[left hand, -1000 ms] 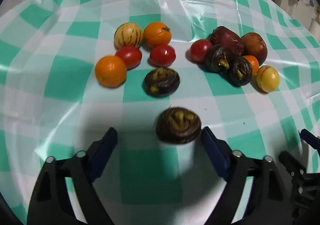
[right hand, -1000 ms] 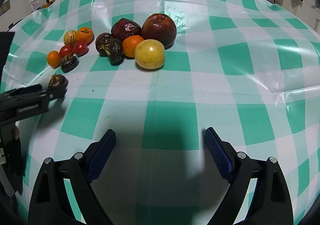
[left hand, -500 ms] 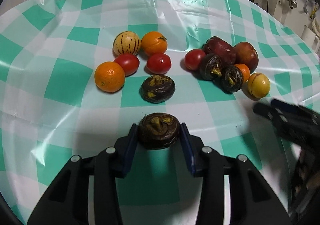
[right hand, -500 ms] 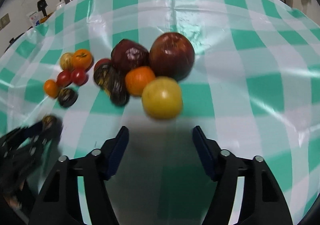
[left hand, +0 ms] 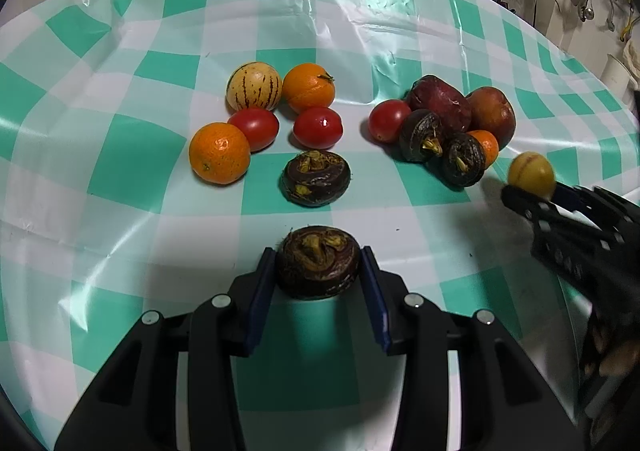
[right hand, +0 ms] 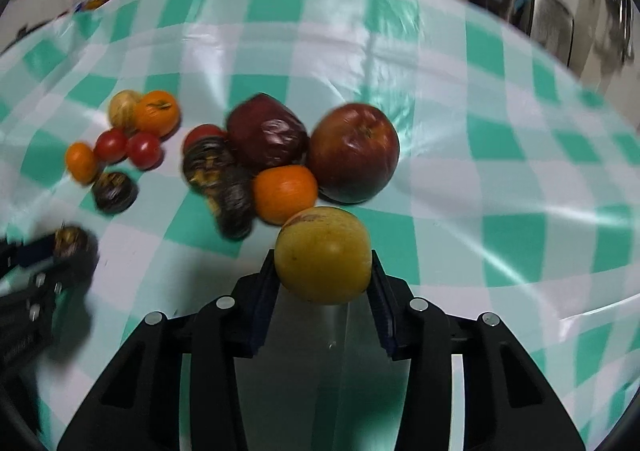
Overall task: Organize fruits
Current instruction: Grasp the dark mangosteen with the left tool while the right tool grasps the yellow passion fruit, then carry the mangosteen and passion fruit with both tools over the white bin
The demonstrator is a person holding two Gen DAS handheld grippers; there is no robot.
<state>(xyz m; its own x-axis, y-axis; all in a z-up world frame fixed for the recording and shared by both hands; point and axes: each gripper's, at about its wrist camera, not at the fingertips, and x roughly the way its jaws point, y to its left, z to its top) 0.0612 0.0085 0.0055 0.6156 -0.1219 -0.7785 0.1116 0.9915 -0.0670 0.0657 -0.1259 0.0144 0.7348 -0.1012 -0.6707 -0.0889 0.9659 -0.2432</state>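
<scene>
Left claw (left hand: 319,275): its blue pads are clamped on a dark brown, flattened round fruit with a yellowish crown (left hand: 319,267), one pad on each side, above the green-and-white checked plastic cloth covering the surface (left hand: 132,167).
Right claw (right hand: 323,279): its jaws have just been closing, and a smooth round yellow fruit with a reddish streak (right hand: 323,254) sits between them, both pads against its sides.
Right claw, seen from the left wrist: it enters from the right edge with the yellow fruit at its tip, just beside the right-hand pile.
Left group: a pale striped round fruit (left hand: 253,86), two oranges (left hand: 308,87), two red tomatoes (left hand: 318,127) and a second dark brown fruit (left hand: 316,178) nearest the camera, loosely spaced.
Right group: a red tomato (left hand: 389,120), two dark brown fruits (left hand: 423,135), a small orange (right hand: 285,193), a wrinkled dark red fruit (right hand: 267,135) and a large red apple (right hand: 353,151), packed touching.
Focus: the right wrist view is blurred.
</scene>
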